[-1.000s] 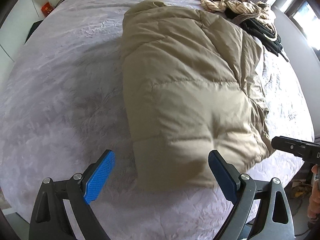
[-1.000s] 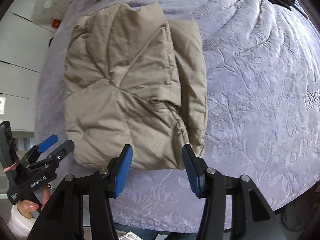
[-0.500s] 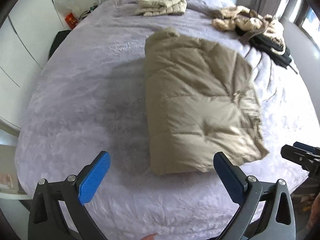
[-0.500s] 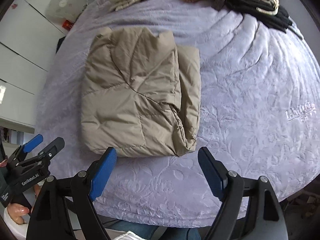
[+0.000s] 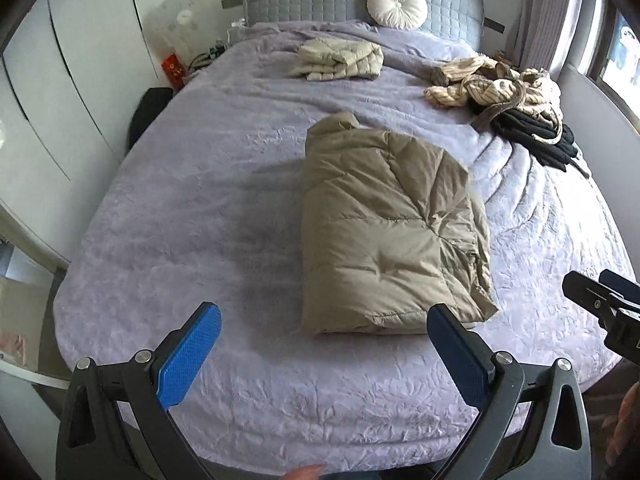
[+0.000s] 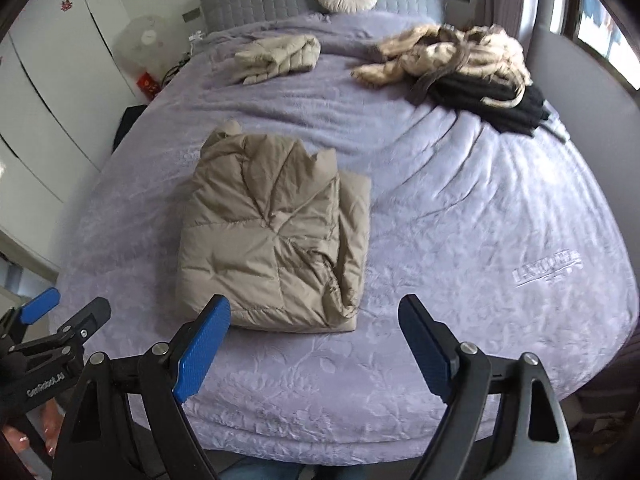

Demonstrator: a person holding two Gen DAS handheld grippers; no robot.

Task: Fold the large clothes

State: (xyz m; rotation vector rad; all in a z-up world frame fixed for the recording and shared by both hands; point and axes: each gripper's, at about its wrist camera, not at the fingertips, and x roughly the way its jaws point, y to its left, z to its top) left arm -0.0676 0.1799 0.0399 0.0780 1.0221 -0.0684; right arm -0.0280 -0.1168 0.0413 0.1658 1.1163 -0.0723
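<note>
Tan down jacket [image 5: 384, 236]: folded bundle, centre frame on lavender bed [image 5: 200, 208]. Left tongs [image 5: 320, 356], right tongs [image 6: 316, 348]: wide, empty, lower frame. Next garment: unfolded pile [image 6: 460, 60], upper right; reach over bundle without disturbing.

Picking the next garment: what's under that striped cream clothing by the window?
A black garment lies under the striped cream clothing, sticking out toward the foot of the bed. Anything deeper is covered.
</note>
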